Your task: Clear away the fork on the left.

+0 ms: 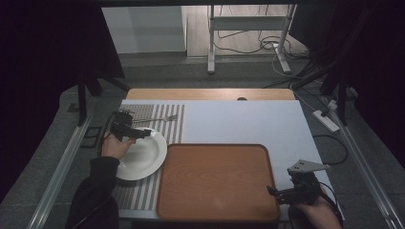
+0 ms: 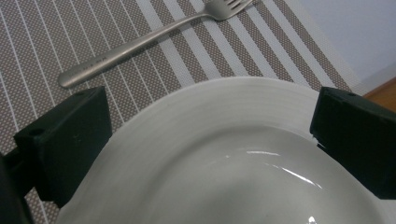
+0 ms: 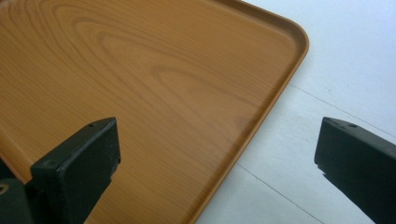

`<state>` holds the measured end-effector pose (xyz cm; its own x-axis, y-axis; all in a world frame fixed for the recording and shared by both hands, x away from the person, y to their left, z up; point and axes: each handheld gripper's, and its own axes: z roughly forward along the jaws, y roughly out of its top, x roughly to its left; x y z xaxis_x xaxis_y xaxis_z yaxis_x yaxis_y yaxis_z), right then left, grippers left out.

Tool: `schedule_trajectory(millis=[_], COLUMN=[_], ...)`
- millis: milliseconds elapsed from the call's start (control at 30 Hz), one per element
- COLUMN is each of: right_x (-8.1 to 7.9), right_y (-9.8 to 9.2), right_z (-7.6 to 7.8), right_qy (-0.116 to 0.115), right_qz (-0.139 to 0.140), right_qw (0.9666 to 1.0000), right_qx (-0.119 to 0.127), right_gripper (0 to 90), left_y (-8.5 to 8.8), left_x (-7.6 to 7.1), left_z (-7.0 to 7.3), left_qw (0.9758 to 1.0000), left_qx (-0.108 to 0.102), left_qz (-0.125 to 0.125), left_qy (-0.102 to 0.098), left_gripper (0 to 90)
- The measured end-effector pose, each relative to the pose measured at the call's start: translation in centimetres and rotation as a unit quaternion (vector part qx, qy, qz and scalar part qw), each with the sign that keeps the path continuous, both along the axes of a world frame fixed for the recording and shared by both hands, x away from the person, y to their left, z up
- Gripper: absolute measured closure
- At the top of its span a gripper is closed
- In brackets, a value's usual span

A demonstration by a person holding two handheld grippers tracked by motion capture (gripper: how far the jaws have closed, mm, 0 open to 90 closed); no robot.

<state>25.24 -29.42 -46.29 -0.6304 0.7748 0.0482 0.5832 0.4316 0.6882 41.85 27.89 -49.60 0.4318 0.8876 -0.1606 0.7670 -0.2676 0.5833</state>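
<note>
White covers most of the broad rectangular tabletop (image 1: 248, 121), with a strip of bare wood showing along its far edge. On the near half sits a big rectangular wooden tray with rounded corners and a low raised rim (image 1: 217, 181), its orange-brown grain running in long loops across the flat bottom. To the left of the tray lies a woven placemat striped in brown and white (image 1: 162, 119), reaching from the far part of the table down to the near edge. On that mat rests a round white ceramic plate with a wide, shallow rim and a glossy dished centre (image 1: 145, 157); its right edge comes just beside the tray's left rim, and light glints off the glaze in the left gripper view. Next in size come the two tools. The left gripper (image 1: 143, 133) hangs over the far rim of the plate, its two black jaws spread wide with one on each side of the rim, and I cannot tell whether either one touches the china. The right gripper (image 1: 273, 192), with a grey three-cornered plate on top, sits at the tray's near right corner, jaws likewise wide apart with nothing between them, one over the wood and one over the white tabletop. Smallest is a plain silver metal fork (image 1: 155, 119), lying on the mat just beyond the plate, tines pointing right. Some tiny stamped marks show on its handle, too small to read.
</note>
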Motion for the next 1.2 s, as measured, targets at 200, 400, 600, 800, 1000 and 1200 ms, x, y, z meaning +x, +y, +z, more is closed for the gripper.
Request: schedule_trajectory(millis=[200,400,600,800,1000,1200], right_x=[0.0,0.0,0.0,0.0,0.0,-0.1], right_y=[0.0,0.0,0.0,0.0,0.0,0.1], right_z=[0.0,0.0,0.0,0.0,0.0,0.0], right_qy=[0.001,0.000,0.001,0.002,0.002,0.000], right_qz=[0.001,0.003,0.004,0.005,0.007,0.009], right_qw=[1.0000,1.0000,1.0000,1.0000,1.0000,1.0000], right_qx=[0.000,0.001,0.002,0.002,0.000,-0.001], right_gripper=[0.9,1.0,1.0,1.0,1.0,1.0], left_y=[0.4,0.7,0.9,1.0,1.4,1.7], left_x=[1.3,2.6,3.7,4.6,5.5,6.9], left_z=[-0.3,-0.6,-1.0,-0.9,-0.8,-0.9], left_qw=[1.0000,0.9999,0.9998,0.9994,0.9988,0.9979], left_qx=[-0.003,0.008,0.013,0.025,0.037,0.044], left_qz=[0.005,0.010,0.013,0.014,0.012,0.016], left_qy=[0.001,0.005,0.009,0.017,0.031,0.044], left_gripper=[0.0,0.8,5.4,23.1,57.2,88.9])
